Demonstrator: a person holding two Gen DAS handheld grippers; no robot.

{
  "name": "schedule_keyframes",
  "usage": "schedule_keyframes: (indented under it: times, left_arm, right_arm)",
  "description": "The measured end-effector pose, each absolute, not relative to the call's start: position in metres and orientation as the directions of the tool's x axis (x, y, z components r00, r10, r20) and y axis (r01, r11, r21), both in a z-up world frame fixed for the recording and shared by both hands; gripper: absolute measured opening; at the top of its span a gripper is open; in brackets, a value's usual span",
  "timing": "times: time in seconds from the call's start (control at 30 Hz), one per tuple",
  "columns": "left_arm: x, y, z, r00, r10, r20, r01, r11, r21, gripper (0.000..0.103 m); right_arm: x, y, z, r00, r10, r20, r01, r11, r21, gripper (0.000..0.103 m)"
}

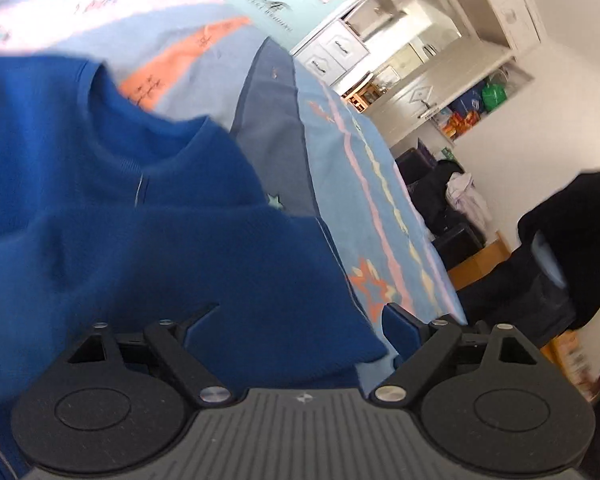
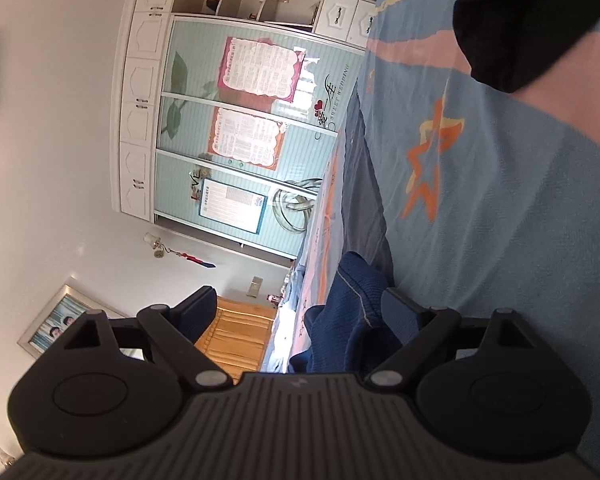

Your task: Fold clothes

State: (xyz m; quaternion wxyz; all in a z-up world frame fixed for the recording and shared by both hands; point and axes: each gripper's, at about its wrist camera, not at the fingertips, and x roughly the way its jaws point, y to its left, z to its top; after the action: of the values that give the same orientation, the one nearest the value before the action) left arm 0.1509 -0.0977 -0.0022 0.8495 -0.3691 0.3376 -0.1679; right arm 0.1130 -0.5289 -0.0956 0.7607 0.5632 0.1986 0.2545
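Black plastic fingers are spreading wide on my left gripper (image 1: 300,316) at the bottom of the left wrist view, and nothing is pinched between them. Under and beyond them the blue sweater (image 1: 132,216) is lying across the lower left and centre of the frame, its round collar showing at the upper left, blurred. I cannot tell whether the pads are brushing the cloth. The sweater is resting on a light blue bedspread (image 1: 380,184) with pink stripes and orange stars, which is running up the middle of the frame. At the upper right a white cupboard (image 1: 420,52) is standing against the wall, and at the right edge a dark sleeve (image 1: 572,232) is showing.

In the right wrist view my right gripper (image 2: 296,312) is also sitting with its fingers apart and clamping nothing. A bunched part of the sweater (image 2: 348,316) is lying just beyond it at the lower centre, near the right-hand finger. The bedspread (image 2: 520,208) is filling the right side, and a wardrobe (image 2: 236,128) with posters on it is occupying the upper left.
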Motion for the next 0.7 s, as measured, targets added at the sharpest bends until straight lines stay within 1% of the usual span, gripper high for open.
schedule_keyframes:
  times: [0.07,0.1,0.17,0.2,0.3,0.33,0.4,0.47,0.53,0.6,0.7]
  left_arm:
    - [0.136,-0.09,-0.007,0.709,-0.545,-0.447,-0.006,0.629,-0.778,0.088]
    - [0.126,-0.085,-0.009,0.719,-0.532,-0.448,-0.028,0.622,-0.783,0.088]
    - [0.104,-0.069,-0.008,0.757,-0.456,-0.468,-0.074,0.652,-0.755,0.088]
    - [0.094,-0.057,-0.008,0.778,-0.414,-0.473,-0.114,0.647,-0.754,0.088]
    - [0.074,-0.024,-0.006,0.822,-0.332,-0.463,-0.193,0.602,-0.775,0.092]
    - [0.072,-0.015,-0.003,0.824,-0.305,-0.477,-0.219,0.605,-0.766,0.092]
    - [0.064,-0.004,-0.001,0.839,-0.274,-0.47,-0.255,0.565,-0.785,0.093]
    - [0.063,-0.004,0.001,0.835,-0.292,-0.467,-0.234,0.58,-0.78,0.096]
    - [0.064,-0.006,-0.002,0.806,-0.281,-0.521,-0.27,0.609,-0.746,0.096]
    - [0.064,-0.01,-0.01,0.785,-0.278,-0.553,-0.297,0.614,-0.731,0.096]
    - [0.065,-0.017,-0.011,0.788,-0.278,-0.549,-0.28,0.633,-0.722,0.097]
  right_arm:
    - [0.113,-0.525,-0.093,0.774,0.633,-0.02,-0.167,0.235,0.958,0.09]
    - [0.112,-0.524,-0.094,0.764,0.645,-0.007,-0.173,0.215,0.961,0.09]
    - [0.109,-0.524,-0.095,0.757,0.653,0.01,-0.176,0.189,0.966,0.09]
    - [0.107,-0.525,-0.095,0.761,0.648,0.005,-0.172,0.196,0.965,0.091]
    - [0.107,-0.527,-0.095,0.767,0.642,0.009,-0.168,0.186,0.968,0.091]
    - [0.108,-0.526,-0.095,0.766,0.643,0.012,-0.168,0.181,0.969,0.091]
    - [0.11,-0.524,-0.093,0.764,0.645,0.017,-0.168,0.174,0.97,0.091]
    - [0.11,-0.523,-0.093,0.762,0.647,0.014,-0.165,0.173,0.971,0.091]
    - [0.116,-0.52,-0.091,0.763,0.646,0.013,-0.162,0.172,0.972,0.091]
    - [0.118,-0.519,-0.089,0.763,0.646,0.013,-0.161,0.171,0.972,0.091]
    - [0.124,-0.516,-0.085,0.763,0.646,0.013,-0.161,0.17,0.972,0.091]
